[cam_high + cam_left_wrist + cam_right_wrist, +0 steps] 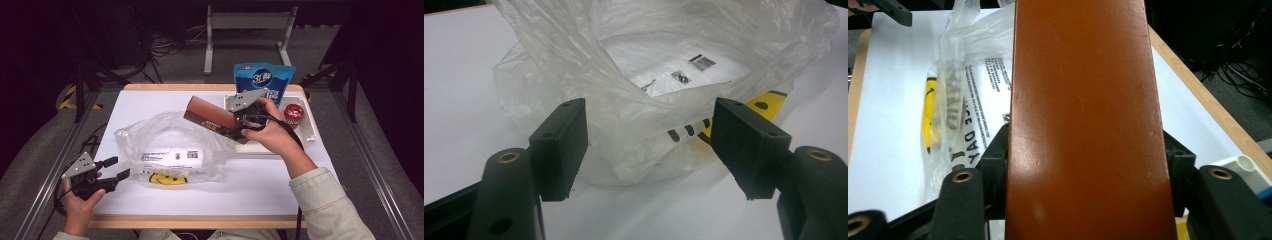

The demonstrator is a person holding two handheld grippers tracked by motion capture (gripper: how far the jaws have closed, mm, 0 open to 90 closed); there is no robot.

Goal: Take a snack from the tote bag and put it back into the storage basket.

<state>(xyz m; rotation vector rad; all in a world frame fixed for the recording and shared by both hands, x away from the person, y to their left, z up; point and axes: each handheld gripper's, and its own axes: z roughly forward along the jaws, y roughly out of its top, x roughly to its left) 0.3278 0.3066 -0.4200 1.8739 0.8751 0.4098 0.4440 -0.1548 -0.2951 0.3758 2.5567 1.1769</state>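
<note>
Right gripper [235,131] fingers clamp brown box [210,116], held above surface [280,185] at 1 o'clock of clear plastic bag [170,147]. Left gripper [114,170] fingers wide apart, at bag's 8 o'clock edge, gripping nothing.

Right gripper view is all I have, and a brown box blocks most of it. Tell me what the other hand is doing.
Observer: The left tongs sit open at the near edge of the clear plastic bag, nothing between the pads.
Operator: Confirm the bag's mouth is open.
Observer: In the left gripper view the bag's mouth gapes toward those tongs, with printed labels visible inside.
Operator: Report what remains in the tray behind me.
Observer: The white tray holds a blue pouch and a red-lidded can. The right tongs grip the brown box above the bag's far side.
</note>
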